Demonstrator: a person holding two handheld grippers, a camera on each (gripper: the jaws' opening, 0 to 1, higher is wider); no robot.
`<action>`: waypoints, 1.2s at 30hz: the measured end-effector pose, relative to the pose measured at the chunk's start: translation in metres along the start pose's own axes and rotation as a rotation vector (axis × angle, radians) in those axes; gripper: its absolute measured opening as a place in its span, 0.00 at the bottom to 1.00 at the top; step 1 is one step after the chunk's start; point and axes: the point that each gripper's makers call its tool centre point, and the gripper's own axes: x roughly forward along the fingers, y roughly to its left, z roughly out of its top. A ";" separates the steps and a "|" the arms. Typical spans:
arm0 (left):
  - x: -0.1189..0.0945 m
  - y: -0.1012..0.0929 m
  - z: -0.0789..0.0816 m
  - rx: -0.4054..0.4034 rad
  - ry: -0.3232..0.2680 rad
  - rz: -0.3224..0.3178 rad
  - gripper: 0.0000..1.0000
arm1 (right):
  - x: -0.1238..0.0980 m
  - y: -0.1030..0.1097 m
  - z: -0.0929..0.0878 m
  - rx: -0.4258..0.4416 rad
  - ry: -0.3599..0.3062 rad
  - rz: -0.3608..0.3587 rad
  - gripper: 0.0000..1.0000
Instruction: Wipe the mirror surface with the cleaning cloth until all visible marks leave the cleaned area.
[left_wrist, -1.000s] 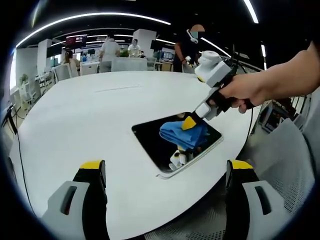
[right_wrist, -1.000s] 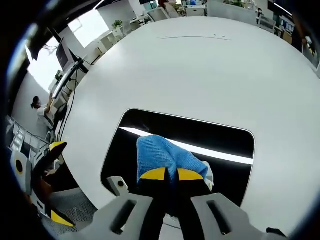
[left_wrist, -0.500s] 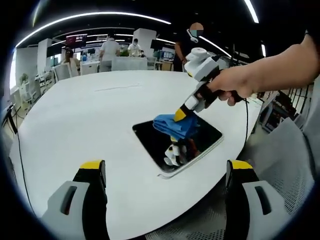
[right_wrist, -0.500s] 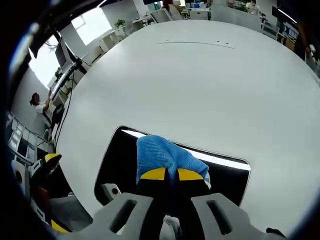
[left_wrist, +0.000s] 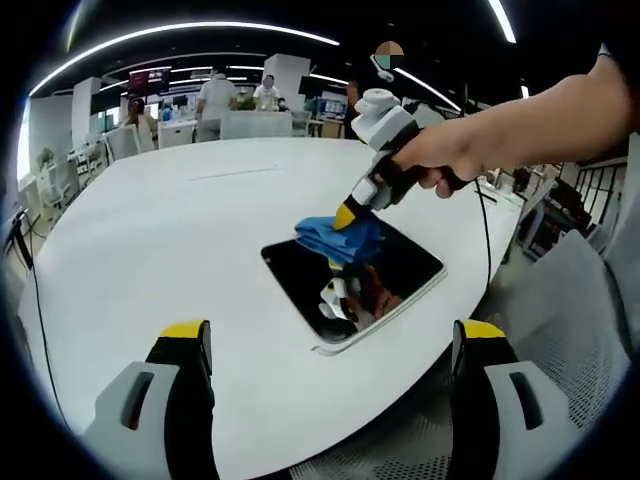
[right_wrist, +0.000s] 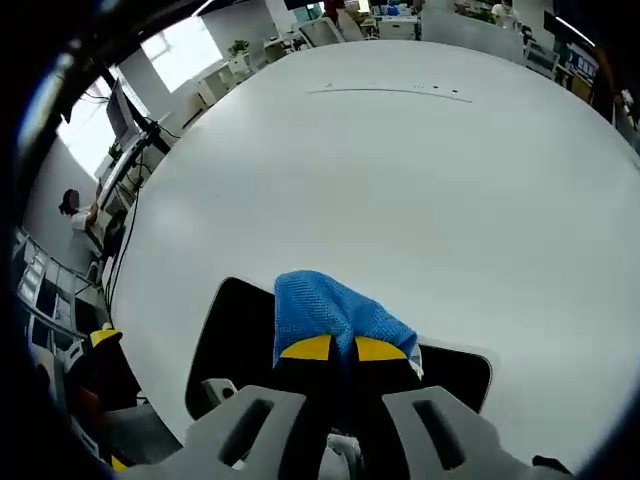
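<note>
My right gripper (left_wrist: 345, 213) is clamped on the blue cleaning cloth (left_wrist: 335, 238), angled down from the hand (left_wrist: 432, 160) and pressing the cloth onto the far edge of the mirror (left_wrist: 352, 280) — which lies flat on the white table (left_wrist: 180, 240). My left gripper (left_wrist: 325, 345) hovers near — jaws spread wide, holding nothing.

There was one mirror (left_wrist: 372, 285) lying on one white tabletop (left_wrist: 170, 240), and one blue cleaning cloth (left_wrist: 335, 237) on the mirror. Two tongs were counted: the left tongs (left_wrist: 330, 345) with two yellow-tipped jaws apart, and the right tongs (right_wrist: 334, 348) pinching the cloth. One hand (left_wrist: 440, 160) held the right tongs. At least four people stood beyond the tabletop.
</note>
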 end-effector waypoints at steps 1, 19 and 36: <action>0.000 0.000 0.000 -0.002 0.000 0.002 0.99 | 0.000 0.000 0.000 0.004 0.001 0.002 0.01; 0.000 0.003 0.003 -0.011 -0.015 0.025 0.99 | -0.008 -0.007 -0.004 -0.018 -0.004 0.015 0.01; 0.000 0.003 0.004 -0.011 -0.019 0.027 0.99 | -0.012 -0.039 -0.006 0.017 -0.014 -0.027 0.01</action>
